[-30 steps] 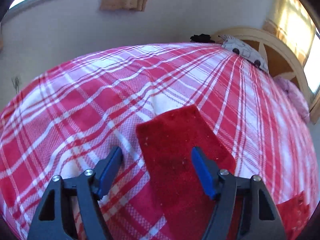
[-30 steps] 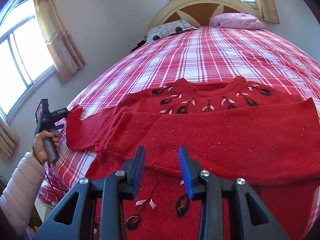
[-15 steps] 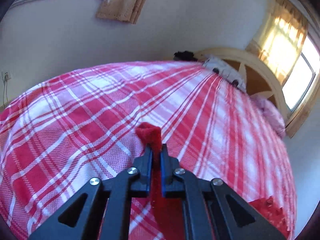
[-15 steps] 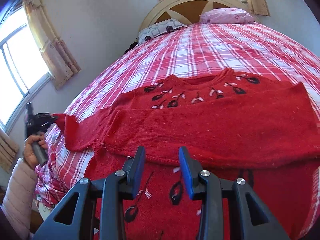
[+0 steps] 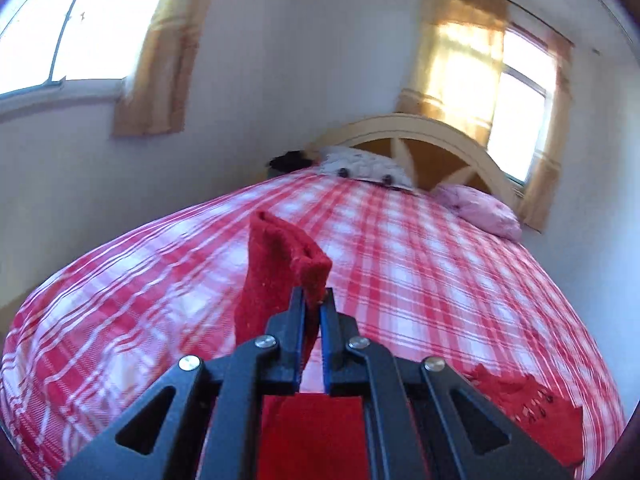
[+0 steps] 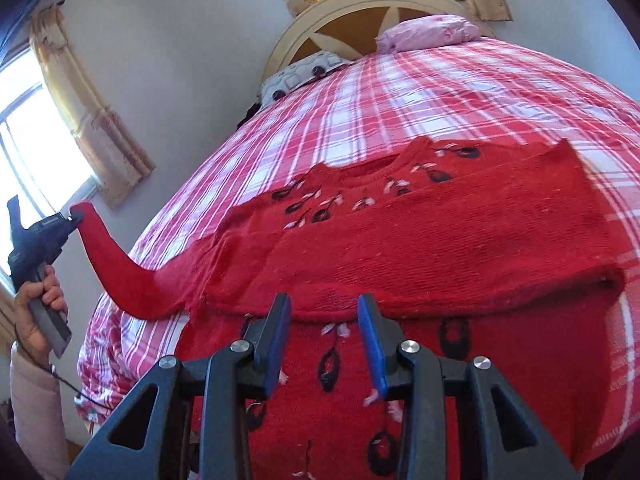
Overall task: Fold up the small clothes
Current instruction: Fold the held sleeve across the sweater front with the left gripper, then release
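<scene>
Sweater (image 6: 420,240), red knit with dark flower motifs, lies spread on the plaid bedspread (image 6: 460,92); one sleeve (image 6: 460,248) already crosses the chest. The other sleeve (image 5: 276,272) is lifted, its cuff pinched in the closed left gripper (image 5: 314,304). The body fold remains. The right gripper (image 6: 324,308) hovers part-open over the sweater, holding nothing.

The plaid bed (image 6: 460,92) lies bare between the red sweater (image 6: 400,248) and the pillows (image 6: 428,32) at the headboard (image 6: 360,4), so a claw could pass freely there. The raised sleeve (image 6: 116,264), held up at the bed's left edge, bars that side. The wall (image 5: 280,80) stands close beyond the bed's left edge.
</scene>
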Action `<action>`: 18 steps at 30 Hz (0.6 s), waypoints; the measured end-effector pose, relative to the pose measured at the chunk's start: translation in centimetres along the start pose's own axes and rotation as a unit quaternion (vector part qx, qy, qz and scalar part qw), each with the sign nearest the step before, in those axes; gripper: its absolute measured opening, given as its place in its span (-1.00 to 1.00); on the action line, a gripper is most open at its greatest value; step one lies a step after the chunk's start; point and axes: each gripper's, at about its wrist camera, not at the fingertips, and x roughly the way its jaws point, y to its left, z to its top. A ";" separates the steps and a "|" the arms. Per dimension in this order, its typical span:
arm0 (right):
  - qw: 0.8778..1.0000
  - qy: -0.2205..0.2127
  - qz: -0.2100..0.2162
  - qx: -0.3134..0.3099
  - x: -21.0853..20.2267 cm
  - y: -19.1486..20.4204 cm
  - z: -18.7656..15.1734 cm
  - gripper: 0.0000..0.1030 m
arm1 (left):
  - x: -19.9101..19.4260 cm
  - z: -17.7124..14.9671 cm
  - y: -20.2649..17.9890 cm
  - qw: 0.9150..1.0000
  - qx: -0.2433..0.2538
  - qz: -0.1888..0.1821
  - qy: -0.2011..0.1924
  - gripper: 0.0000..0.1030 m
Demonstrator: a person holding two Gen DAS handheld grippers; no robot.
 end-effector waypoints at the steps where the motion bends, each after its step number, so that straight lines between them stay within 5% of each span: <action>1: 1.000 -0.004 -0.003 0.005 -0.3 -0.4 0.1 -0.30 | 0.0 -0.3 -1.7 1.000 0.014 -0.015 -0.001 -0.87; 6: 0.999 -0.026 -0.019 0.032 -2.0 -2.6 0.6 -0.30 | -0.6 -4.8 -12.7 0.988 0.110 -0.103 -0.005 -0.87; 10: 0.998 -0.035 -0.035 0.050 -3.3 -4.6 0.6 -0.30 | 0.2 -10.7 -19.2 0.974 0.159 -0.155 0.039 -0.87; 13: 0.996 -0.034 -0.044 0.063 -3.9 -6.0 0.3 -0.29 | 1.8 -15.9 -22.5 0.962 0.203 -0.159 0.088 -0.87; 18: 0.996 -0.028 -0.048 0.067 -4.0 -7.0 -0.3 -0.29 | 2.9 -20.0 -23.5 0.948 0.226 -0.152 0.164 -0.73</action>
